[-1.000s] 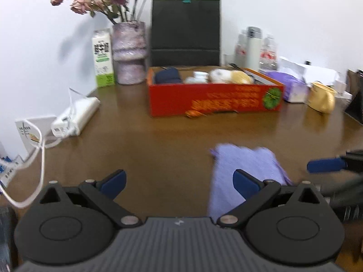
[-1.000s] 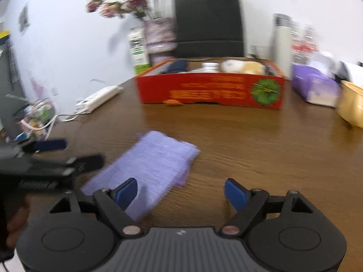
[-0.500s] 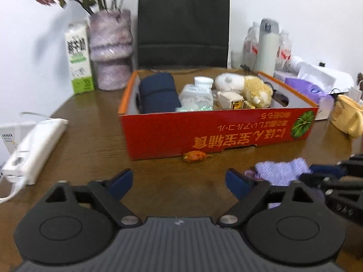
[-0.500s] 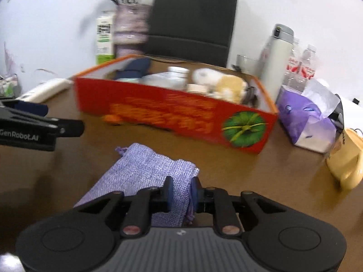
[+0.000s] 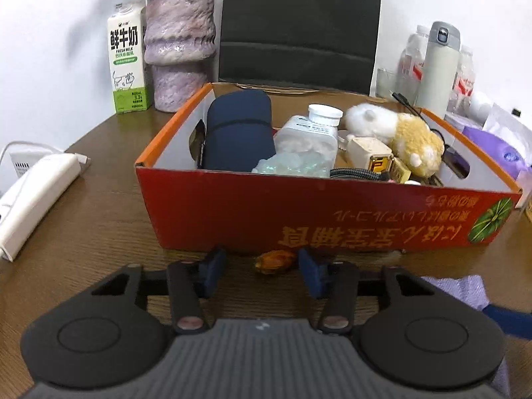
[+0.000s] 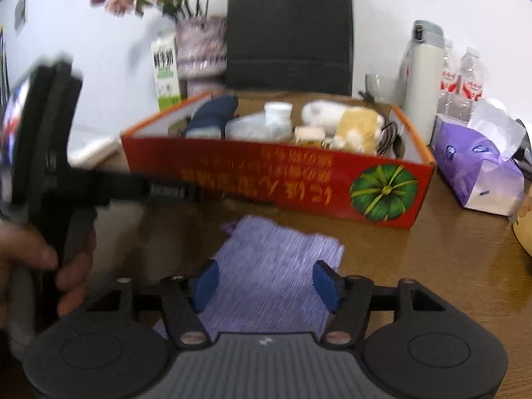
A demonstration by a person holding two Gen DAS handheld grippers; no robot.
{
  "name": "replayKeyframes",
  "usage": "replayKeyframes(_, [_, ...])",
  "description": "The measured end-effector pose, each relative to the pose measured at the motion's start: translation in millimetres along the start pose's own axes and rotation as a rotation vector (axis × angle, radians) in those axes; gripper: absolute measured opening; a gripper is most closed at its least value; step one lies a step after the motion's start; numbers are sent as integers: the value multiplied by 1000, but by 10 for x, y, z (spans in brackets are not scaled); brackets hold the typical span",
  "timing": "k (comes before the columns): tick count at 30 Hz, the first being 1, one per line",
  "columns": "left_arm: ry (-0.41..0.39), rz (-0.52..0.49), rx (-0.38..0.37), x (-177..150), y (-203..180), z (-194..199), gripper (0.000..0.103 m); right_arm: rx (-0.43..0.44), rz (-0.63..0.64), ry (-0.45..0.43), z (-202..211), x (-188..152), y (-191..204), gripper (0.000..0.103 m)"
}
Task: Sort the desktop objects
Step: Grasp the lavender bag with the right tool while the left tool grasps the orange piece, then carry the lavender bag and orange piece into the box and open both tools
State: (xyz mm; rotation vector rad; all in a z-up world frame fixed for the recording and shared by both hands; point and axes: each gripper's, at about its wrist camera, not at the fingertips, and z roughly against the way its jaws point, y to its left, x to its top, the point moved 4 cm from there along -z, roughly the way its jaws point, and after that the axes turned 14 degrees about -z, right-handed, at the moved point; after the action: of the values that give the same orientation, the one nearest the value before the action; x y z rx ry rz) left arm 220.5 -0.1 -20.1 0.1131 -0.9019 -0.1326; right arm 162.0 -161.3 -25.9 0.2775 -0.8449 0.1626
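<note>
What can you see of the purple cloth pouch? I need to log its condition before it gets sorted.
The purple pouch looks like coarse woven fabric, lavender, with a frayed or gathered end pointing toward the red box. It lies flat on the wooden table, in front of the box and apart from it. The right gripper is open with a blue pad on either side of the pouch's near part; contact is unclear. Motion blur hides finer detail.

One red box (image 5: 326, 216), one purple pouch (image 6: 276, 266), one milk carton (image 5: 126, 56), one vase (image 5: 179, 46), two grippers.
</note>
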Motion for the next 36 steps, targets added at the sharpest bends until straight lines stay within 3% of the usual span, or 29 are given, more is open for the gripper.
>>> replayKeyframes(1, [-5, 0, -4, -3, -7, 13, 30, -6, 10, -6, 1, -9, 11, 65])
replayKeyframes(6, [-11, -34, -26, -50, -52, 111, 21, 11, -6, 3, -2, -23, -29, 64])
replayKeyframes(8, [-9, -28, -51, -88, -62, 206, 19, 28, 3, 7, 5, -35, -4, 51])
replayKeyframes(13, [-11, -28, -42, -301, -80, 486, 18, 34, 2, 32, 33, -34, 21, 43])
replayKeyframes(15, [-11, -5, -46, -389, -57, 630, 18, 32, -1, 30, 37, -33, 14, 35])
replayKeyframes(16, [-18, 3, -48, -429, -46, 712, 18, 31, 0, 31, 42, -28, 14, 17])
replayKeyframes(17, [-28, 9, -46, -480, -38, 815, 18, 35, -4, 33, 51, -31, 13, 6])
replayKeyframes(22, [-55, 6, -48, -731, 16, 1245, 18, 38, 4, 15, 236, -212, 108, 4])
replayKeyframes(27, [-59, 4, -58, -1008, 36, 1571, 18, 66, 20, 19, 706, -568, 320, 2])
replayKeyframes(36, [-124, -10, -92, -1164, 38, 2066, 18, 9, -19, -101, 1568, -698, 296, 2])
